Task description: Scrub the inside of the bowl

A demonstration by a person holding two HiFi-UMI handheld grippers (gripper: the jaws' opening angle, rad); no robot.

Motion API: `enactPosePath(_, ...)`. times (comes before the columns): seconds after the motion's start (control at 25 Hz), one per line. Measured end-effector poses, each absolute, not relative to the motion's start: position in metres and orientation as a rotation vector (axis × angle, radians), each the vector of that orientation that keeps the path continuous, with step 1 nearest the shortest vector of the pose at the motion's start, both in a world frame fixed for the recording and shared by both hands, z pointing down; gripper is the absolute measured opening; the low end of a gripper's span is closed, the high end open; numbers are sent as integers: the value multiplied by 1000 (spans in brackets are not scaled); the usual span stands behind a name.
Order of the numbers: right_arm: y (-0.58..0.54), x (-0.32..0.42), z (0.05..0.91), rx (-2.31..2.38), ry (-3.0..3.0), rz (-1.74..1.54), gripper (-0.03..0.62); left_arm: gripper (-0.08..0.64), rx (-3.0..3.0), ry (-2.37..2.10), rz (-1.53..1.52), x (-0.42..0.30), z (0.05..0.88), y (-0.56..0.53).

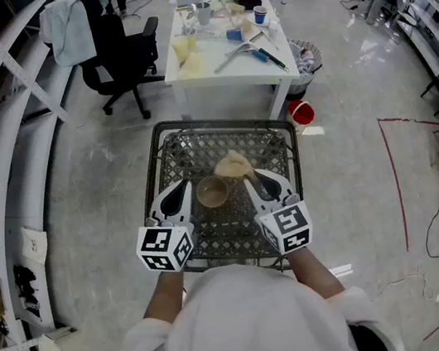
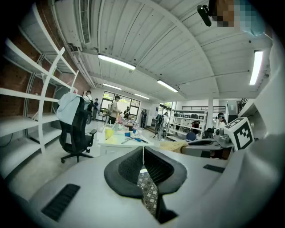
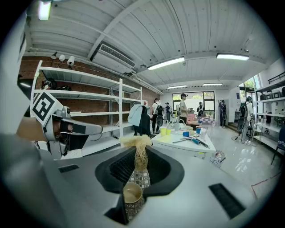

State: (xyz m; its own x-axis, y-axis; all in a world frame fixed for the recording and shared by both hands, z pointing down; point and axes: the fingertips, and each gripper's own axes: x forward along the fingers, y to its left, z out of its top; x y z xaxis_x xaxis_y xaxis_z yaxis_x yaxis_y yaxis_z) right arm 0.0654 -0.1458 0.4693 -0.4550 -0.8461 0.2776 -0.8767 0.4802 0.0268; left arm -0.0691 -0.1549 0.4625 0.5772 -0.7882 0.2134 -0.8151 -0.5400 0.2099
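I am watching the head view, where a black mesh table [image 1: 193, 121] is standing right in front of the person. The bowl [image 1: 212, 191] is sitting upright near the middle of that table, open side up, with its tan inside showing.

The left gripper [image 1: 185, 187] is hovering at the bowl's 9 o'clock, just beside the rim; I cannot tell whether it is touching. In the left gripper view its jaws are pressed together with nothing between them, and only the table's lattice is showing below the seam.

The right gripper [image 1: 247, 176] is coming in from the bowl's 3 o'clock. In the right gripper view its jaws are pinching a straw-coloured fibrous scrubber [image 3: 140, 151], which is sticking out past the tips in a frayed tuft. In the head view that tuft is lying at the bowl's 1 o'clock, outside the rim and not inside the bowl. The right gripper view is showing the bowl under the jaws, nearer the camera than the scrubber.

At the mesh table's 12 o'clock a white table [image 1: 220, 80] is carrying cups and tools. A black office chair [image 1: 117, 50] with a pale cloth [image 1: 72, 28] draped over its back is standing at 11 o'clock. A red bucket [image 1: 302, 112] is sitting on the floor at 2 o'clock.
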Motion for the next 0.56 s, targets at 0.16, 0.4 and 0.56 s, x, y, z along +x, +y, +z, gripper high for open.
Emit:
enactPosePath(0.16,-147,65,469,1467,-2475,170,77,40,2524,-1320,133,-69,462,-157)
enactPosePath(0.4,-146,64,470,1463,-2472,171,77,40,2520,-1321,129,-71,463,-157)
enactPosePath(0.56,-144,61,469,1463,-2475,175,77,40,2516,-1325,136,-74,464,-154)
